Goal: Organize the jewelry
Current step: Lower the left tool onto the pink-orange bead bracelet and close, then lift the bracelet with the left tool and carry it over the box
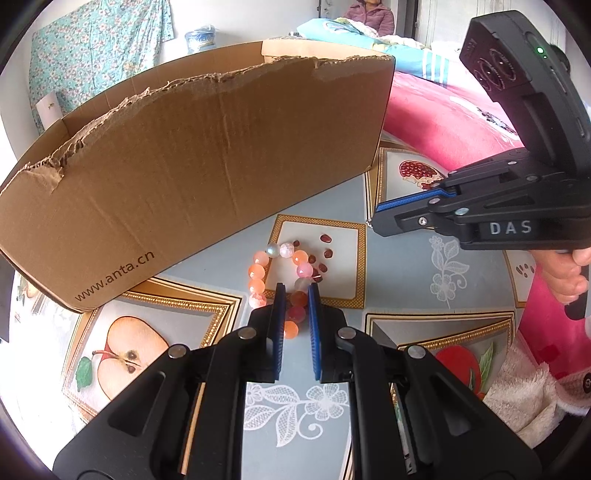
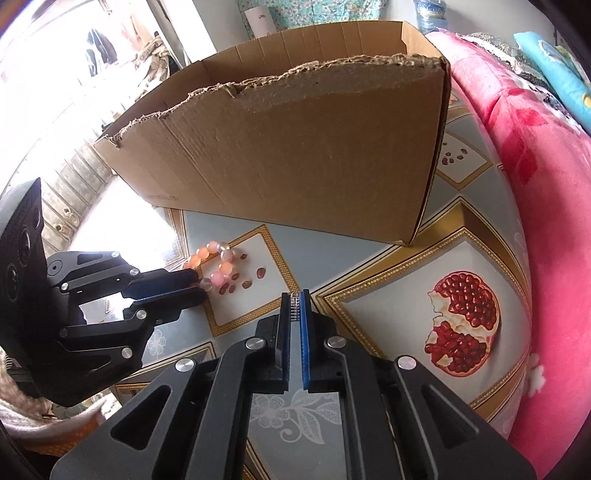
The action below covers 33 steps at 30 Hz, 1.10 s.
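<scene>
A bracelet of orange, pink and white beads (image 1: 258,275) lies on the fruit-print tablecloth (image 1: 406,280) in front of a torn cardboard box (image 1: 192,162). My left gripper (image 1: 297,290) is shut on the near side of the bracelet, with beads showing between its blue pads. The right wrist view shows the bracelet (image 2: 214,264) and the left gripper (image 2: 201,284) at the left. My right gripper (image 2: 294,295) is shut on a small silver jewelry piece (image 2: 294,308) set with a row of tiny stones. From the left wrist view the right gripper (image 1: 373,218) hangs above the cloth to the right.
The open-topped box (image 2: 295,158) stands just behind both grippers. A pink blanket (image 2: 546,206) is heaped along the right edge of the table. A hand (image 1: 569,275) grips the right gripper's handle. A person (image 1: 369,16) sits far back.
</scene>
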{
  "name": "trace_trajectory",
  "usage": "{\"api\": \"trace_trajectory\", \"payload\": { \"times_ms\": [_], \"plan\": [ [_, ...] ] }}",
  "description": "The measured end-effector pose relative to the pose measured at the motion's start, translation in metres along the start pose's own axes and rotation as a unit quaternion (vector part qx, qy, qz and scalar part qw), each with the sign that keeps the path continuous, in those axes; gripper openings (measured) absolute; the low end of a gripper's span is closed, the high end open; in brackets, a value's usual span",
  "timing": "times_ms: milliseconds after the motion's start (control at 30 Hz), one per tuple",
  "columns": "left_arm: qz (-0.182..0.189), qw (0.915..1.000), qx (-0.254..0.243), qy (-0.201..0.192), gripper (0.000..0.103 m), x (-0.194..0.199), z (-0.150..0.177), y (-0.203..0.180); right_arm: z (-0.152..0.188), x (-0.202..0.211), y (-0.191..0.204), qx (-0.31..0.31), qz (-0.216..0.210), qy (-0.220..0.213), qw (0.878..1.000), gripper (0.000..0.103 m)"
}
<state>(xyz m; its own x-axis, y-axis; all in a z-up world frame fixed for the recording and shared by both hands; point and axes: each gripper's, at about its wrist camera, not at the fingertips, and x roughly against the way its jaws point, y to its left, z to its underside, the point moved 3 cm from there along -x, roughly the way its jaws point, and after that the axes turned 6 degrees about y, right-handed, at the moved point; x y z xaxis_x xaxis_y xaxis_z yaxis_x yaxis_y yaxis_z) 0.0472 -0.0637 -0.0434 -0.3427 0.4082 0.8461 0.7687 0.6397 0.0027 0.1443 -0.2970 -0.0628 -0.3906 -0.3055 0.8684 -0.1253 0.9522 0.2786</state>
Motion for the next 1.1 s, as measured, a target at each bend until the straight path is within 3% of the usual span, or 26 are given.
{"api": "trace_trajectory", "payload": {
  "times_ms": [300,667,833,1100],
  "plan": [
    [-0.006,1.0000,0.001,-0.005,0.010,-0.001,0.002,-0.001,0.008,0.016,-0.014,-0.034,-0.029,-0.013,0.999,0.005],
    [0.017,0.9993,0.026,-0.020,0.009,0.008,0.004,0.006,0.010,0.014,-0.012,-0.040,-0.043,-0.019,0.998,0.005],
    [0.058,0.9954,0.063,-0.043,0.008,0.021,-0.002,0.017,0.005,0.016,-0.007,-0.037,-0.047,-0.029,0.998,0.005],
    [0.137,0.9784,0.126,-0.089,0.008,0.047,-0.022,0.038,-0.011,0.038,0.005,-0.015,-0.054,-0.066,0.996,0.005]
  ]
}}
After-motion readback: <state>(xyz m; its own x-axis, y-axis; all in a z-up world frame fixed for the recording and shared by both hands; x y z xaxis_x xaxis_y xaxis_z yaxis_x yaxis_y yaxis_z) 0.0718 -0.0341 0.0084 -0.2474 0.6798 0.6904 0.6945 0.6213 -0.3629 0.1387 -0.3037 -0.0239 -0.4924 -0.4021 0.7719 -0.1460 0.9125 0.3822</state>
